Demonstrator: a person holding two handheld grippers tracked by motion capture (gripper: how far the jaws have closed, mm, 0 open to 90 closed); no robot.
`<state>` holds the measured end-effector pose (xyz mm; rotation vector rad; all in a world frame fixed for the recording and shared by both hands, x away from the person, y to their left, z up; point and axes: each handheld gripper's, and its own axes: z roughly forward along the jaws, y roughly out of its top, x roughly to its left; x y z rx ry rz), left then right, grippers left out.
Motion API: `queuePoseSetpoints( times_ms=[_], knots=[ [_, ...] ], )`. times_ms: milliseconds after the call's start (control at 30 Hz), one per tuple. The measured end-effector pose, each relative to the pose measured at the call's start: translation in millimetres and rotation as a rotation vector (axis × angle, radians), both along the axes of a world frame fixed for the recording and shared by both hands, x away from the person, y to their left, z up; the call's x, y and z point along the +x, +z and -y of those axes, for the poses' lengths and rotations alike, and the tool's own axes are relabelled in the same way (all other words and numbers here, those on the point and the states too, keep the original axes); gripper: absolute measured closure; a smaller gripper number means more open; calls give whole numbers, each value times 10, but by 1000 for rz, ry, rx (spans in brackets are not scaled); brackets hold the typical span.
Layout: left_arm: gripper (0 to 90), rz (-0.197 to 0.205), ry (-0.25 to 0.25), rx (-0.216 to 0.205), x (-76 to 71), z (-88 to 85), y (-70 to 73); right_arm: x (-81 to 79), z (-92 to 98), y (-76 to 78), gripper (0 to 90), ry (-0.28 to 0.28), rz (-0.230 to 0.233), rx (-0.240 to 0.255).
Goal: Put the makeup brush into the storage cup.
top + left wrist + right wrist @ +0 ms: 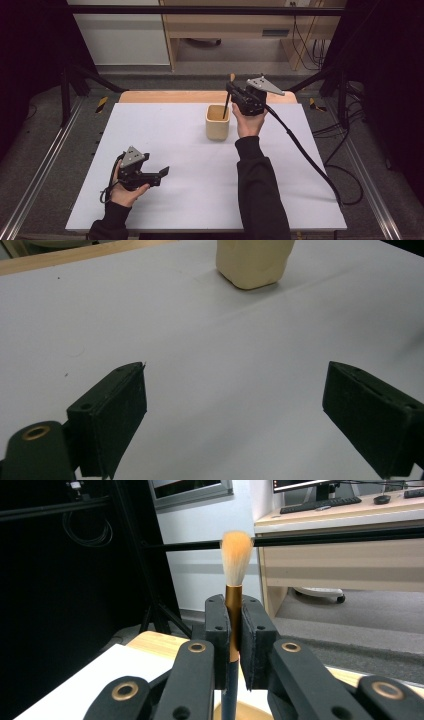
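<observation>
A cream square cup [218,122] stands on the white table top [200,165] toward the back middle. My right gripper [230,92] hovers over it, shut on a makeup brush [227,102] held upright, bristles up and dark handle reaching down into the cup. In the right gripper view the jaws of that gripper [233,630] clamp the brush [233,595] at its copper ferrule, the orange-white bristle tuft above them. My left gripper [162,172] rests low at the front left, open and holding nothing. In the left gripper view that gripper [235,410] has its jaws wide apart, the cup [254,260] far ahead.
A wooden strip [165,96] edges the table's back. Beyond it stand a desk [235,27] and cables on the floor. Black frame posts [70,85] flank the table, and the right gripper's cable [305,155] trails across the right side.
</observation>
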<state>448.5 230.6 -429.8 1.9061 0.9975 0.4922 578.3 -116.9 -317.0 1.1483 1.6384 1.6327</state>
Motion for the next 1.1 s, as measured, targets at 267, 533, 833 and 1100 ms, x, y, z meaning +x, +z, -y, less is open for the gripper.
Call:
queuePoseSetpoints(
  times_ms=[267,533,833,1100],
  knots=[
    [100,0,2,-4,1,-7,0,114,-47,-25,839,-14,-1,-4],
    [100,-1,4,-4,1,-11,-3,197,-90,-108,839,-22,-17,-22],
    [100,-1,3,-3,1,-10,-5,271,-148,-225,839,-27,-41,-37],
    [100,0,3,-4,-1,-10,-3,305,-214,-341,839,-21,-64,-61]
  ],
)
